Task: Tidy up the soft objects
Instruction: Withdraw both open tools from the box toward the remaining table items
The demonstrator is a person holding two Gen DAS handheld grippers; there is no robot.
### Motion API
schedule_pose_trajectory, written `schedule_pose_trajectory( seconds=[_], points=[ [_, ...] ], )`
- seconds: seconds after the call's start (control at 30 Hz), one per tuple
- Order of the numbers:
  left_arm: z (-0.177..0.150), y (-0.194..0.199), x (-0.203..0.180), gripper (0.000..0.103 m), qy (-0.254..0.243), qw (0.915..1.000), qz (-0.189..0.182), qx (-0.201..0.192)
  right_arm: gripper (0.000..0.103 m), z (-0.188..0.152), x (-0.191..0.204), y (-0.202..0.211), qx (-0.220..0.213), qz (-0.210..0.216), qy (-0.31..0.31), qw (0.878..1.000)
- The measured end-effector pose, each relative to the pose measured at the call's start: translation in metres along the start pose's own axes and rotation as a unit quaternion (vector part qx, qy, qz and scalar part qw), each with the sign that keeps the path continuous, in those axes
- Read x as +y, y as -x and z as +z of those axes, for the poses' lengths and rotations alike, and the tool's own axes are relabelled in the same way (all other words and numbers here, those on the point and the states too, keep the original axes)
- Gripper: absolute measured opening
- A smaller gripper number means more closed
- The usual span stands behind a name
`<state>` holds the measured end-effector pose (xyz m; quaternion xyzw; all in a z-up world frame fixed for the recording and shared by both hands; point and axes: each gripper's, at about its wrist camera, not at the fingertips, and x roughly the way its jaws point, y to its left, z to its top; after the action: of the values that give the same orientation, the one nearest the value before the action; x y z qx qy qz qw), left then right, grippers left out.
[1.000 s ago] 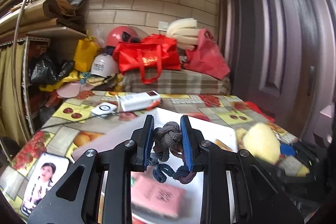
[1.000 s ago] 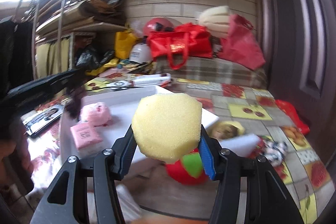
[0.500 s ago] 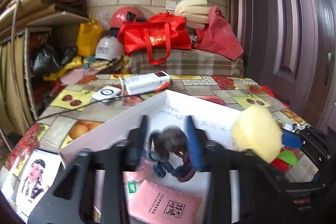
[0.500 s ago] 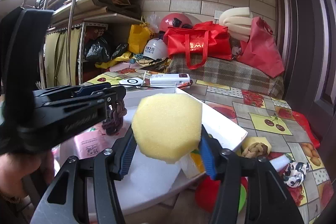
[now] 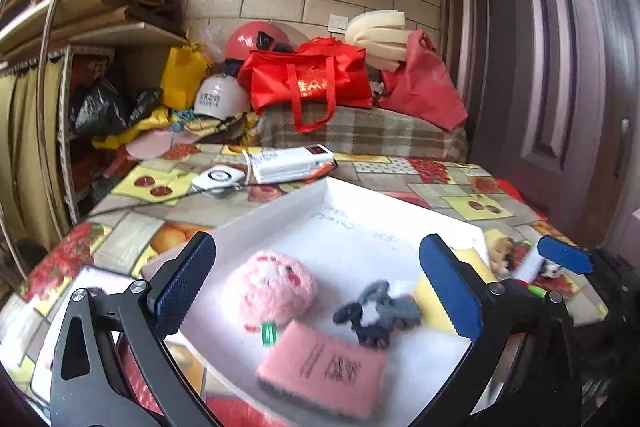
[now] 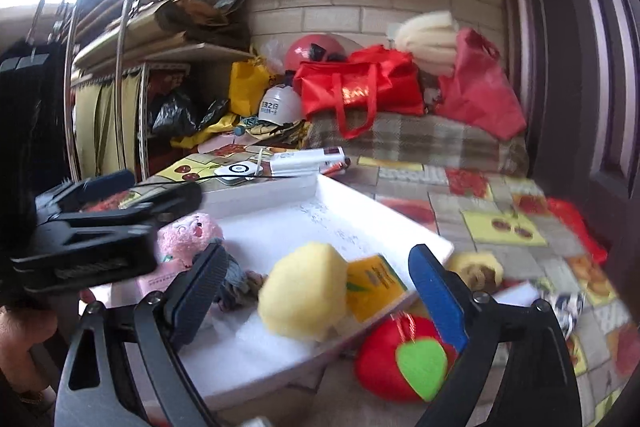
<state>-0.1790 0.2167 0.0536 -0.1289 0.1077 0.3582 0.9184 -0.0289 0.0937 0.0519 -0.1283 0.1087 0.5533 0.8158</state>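
Both grippers spread wide over the white tray (image 5: pixel 280 211)

Left gripper (image 5: pixel 316 287) and right gripper (image 6: pixel 316 287) hold nothing; knotted rope toy (image 5: pixel 376 311) and yellow sponge (image 6: pixel 304 295) lie in the tray.

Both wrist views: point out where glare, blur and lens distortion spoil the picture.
Left wrist view: fisheye bends the door and wall bricks; the grey knotted rope toy and the pink sponge are smeared. Right wrist view: blown-out glare in the top-left corner; the yellow sponge and the left gripper look blurred.

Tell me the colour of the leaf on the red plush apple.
Bright green leaf on the red plush apple, clearest in the right wrist view.
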Motion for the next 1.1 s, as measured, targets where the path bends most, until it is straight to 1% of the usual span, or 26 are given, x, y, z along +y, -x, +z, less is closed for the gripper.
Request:
schedule_pose_trajectory(
  seconds=[0.07, 0.13, 0.17, 0.23, 0.27, 0.3, 0.33, 0.37, 0.4, 0.43, 0.5, 0.53, 0.57, 0.63, 0.67, 0.7, 0.8, 0.9, 0.97, 1.03, 1.1],
  points=[
    [-0.004, 0.015, 0.003, 0.103, 0.004, 0.9999, -0.015, 0.001, 0.092, -0.005, -0.012, 0.01, 0.01, 0.016, -0.025, 1.0],
    [-0.007, 0.028, 0.004, 0.103, 0.007, 0.9995, -0.032, -0.001, 0.092, -0.012, -0.021, 0.026, 0.016, 0.042, -0.033, 0.998],
    [-0.01, 0.036, 0.004, 0.103, 0.007, 0.999, -0.044, 0.0, 0.092, -0.016, -0.025, 0.037, 0.019, 0.056, -0.03, 0.998],
    [-0.011, 0.043, -0.001, 0.103, 0.003, 0.9987, -0.051, 0.001, 0.092, -0.022, -0.026, 0.05, 0.034, 0.081, -0.02, 0.996],
    [-0.012, 0.046, -0.005, 0.103, -0.003, 0.998, -0.062, 0.003, 0.092, -0.024, -0.027, 0.054, 0.055, 0.104, -0.015, 0.993],
    [-0.012, 0.048, -0.01, 0.103, -0.009, 0.997, -0.076, 0.007, 0.092, -0.027, -0.026, 0.054, 0.074, 0.123, -0.011, 0.99],
    [-0.014, 0.05, -0.018, 0.103, -0.024, 0.994, -0.105, 0.021, 0.092, -0.03, -0.025, 0.054, 0.086, 0.133, -0.009, 0.987],
    [-0.017, 0.051, -0.026, 0.103, -0.037, 0.9905, -0.128, 0.034, 0.092, -0.031, -0.025, 0.055, 0.091, 0.129, -0.01, 0.987],
    [-0.021, 0.054, -0.04, 0.103, -0.064, 0.9828, -0.163, 0.059, 0.092, -0.031, -0.03, 0.058, 0.084, 0.106, -0.019, 0.991],
    [-0.023, 0.056, -0.05, 0.103, -0.084, 0.9763, -0.185, 0.075, 0.092, -0.031, -0.035, 0.06, 0.078, 0.088, -0.029, 0.993],
    [-0.031, 0.064, -0.077, 0.103, -0.131, 0.9586, -0.23, 0.105, 0.092, -0.032, -0.052, 0.062, 0.076, 0.05, -0.055, 0.994],
    [-0.034, 0.068, -0.086, 0.103, -0.147, 0.9523, -0.243, 0.112, 0.092, -0.034, -0.066, 0.062, 0.08, 0.014, -0.071, 0.994],
    [-0.036, 0.072, -0.096, 0.103, -0.164, 0.9471, -0.25, 0.117, 0.092, -0.036, -0.076, 0.062, 0.082, -0.007, -0.08, 0.993],
    [-0.038, 0.074, -0.106, 0.102, -0.182, 0.9423, -0.251, 0.126, 0.092, -0.038, -0.1, 0.062, 0.084, -0.045, -0.098, 0.991],
    [-0.04, 0.071, -0.111, 0.1, -0.19, 0.9405, -0.247, 0.136, 0.092, -0.04, -0.109, 0.064, 0.083, -0.058, -0.105, 0.989],
    [-0.042, 0.068, -0.115, 0.095, -0.195, 0.938, -0.246, 0.148, 0.092, -0.041, -0.117, 0.066, 0.081, -0.067, -0.112, 0.988],
    [-0.048, 0.06, -0.121, 0.095, -0.206, 0.9302, -0.247, 0.177, 0.092, -0.043, -0.136, 0.071, 0.077, -0.089, -0.133, 0.984],
    [-0.056, 0.053, -0.13, 0.095, -0.215, 0.9153, -0.267, 0.21, 0.092, -0.045, -0.149, 0.075, 0.075, -0.099, -0.152, 0.98],
    [-0.062, 0.049, -0.138, 0.095, -0.233, 0.9075, -0.262, 0.232, 0.092, -0.047, -0.154, 0.075, 0.076, -0.102, -0.161, 0.979],
    [-0.066, 0.042, -0.14, 0.095, -0.235, 0.9044, -0.253, 0.251, 0.092, -0.047, -0.157, 0.073, 0.079, -0.11, -0.161, 0.978],
    [-0.066, 0.036, -0.138, 0.095, -0.222, 0.9069, -0.248, 0.259, 0.092, -0.047, -0.16, 0.069, 0.088, -0.118, -0.152, 0.977]
  ],
)
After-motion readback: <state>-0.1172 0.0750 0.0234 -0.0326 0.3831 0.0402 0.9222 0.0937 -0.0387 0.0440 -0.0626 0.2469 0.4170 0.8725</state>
